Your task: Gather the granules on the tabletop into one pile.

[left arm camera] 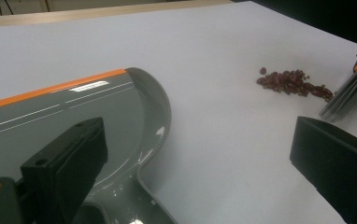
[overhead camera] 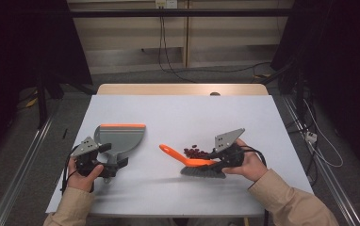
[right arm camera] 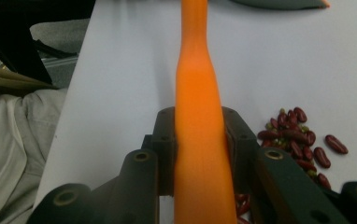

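On a pale grey table [overhead camera: 178,117], sweeping spilled beans toward a waiting dustpan.

Across the tabletop, largest first: lying flat at the left, the grey dustpan [overhead camera: 121,136] with its orange lip, holding nothing in its tray as yet; left gripper [overhead camera: 103,165] sitting at the pan's handle, jaws looking wide apart in the left gripper view, though not clearly telling whether gripping. At the right, clamping squarely on the orange handle of the brush [overhead camera: 194,164], the right gripper [right arm camera: 200,140], bristles resting on the table just beside the beans [overhead camera: 196,152]. Lying loose in a small dark red heap between brush and pan, well apart from the pan's lip. Judging the step as mid-sweep: calling next for dragging the bristles leftward through the heap while steadying the pan.
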Action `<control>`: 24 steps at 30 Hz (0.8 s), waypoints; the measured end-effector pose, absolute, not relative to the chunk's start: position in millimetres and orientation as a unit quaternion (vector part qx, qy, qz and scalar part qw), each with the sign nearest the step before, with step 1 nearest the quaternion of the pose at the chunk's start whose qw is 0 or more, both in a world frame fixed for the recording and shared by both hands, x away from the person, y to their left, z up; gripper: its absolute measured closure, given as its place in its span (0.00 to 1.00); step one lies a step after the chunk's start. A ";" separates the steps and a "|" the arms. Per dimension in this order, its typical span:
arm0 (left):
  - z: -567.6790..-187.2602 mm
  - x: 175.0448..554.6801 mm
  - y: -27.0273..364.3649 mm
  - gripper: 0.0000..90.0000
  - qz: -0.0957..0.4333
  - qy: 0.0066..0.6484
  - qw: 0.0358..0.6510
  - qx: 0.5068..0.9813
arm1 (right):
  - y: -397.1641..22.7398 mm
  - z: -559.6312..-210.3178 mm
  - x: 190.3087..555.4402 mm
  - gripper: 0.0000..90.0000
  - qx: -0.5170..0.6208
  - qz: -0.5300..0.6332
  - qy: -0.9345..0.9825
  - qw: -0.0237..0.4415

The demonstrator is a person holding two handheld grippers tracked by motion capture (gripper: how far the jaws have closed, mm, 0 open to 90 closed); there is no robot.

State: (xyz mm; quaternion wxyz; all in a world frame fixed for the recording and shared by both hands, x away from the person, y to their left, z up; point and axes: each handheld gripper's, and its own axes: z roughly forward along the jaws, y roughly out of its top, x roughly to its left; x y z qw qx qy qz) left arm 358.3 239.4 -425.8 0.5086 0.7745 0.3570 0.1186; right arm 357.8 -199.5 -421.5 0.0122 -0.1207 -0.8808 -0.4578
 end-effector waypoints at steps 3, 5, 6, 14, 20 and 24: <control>-426.1 358.4 238.8 0.04 0.118 0.357 0.509 0.774 | -202.8 -428.2 361.2 0.79 -0.119 -0.461 -0.879 0.018; -426.3 358.7 238.7 0.04 0.118 0.357 0.509 0.775 | -204.7 -429.6 366.5 0.79 -0.119 -0.465 -0.877 0.019; -426.3 358.7 238.6 0.04 0.117 0.357 0.509 0.774 | -204.7 -429.6 366.5 0.79 -0.119 -0.465 -0.877 0.019; -427.0 359.2 237.8 0.04 0.116 0.357 0.507 0.776 | -201.4 -432.4 386.2 0.79 -0.118 -0.470 -0.874 0.017; -426.9 359.0 238.2 0.04 0.115 0.357 0.508 0.775 | -197.1 -431.7 398.3 0.79 -0.113 -0.467 -0.877 0.019; -427.0 359.2 238.1 0.04 0.115 0.356 0.508 0.776 | -194.1 -431.5 401.9 0.79 -0.112 -0.470 -0.875 0.020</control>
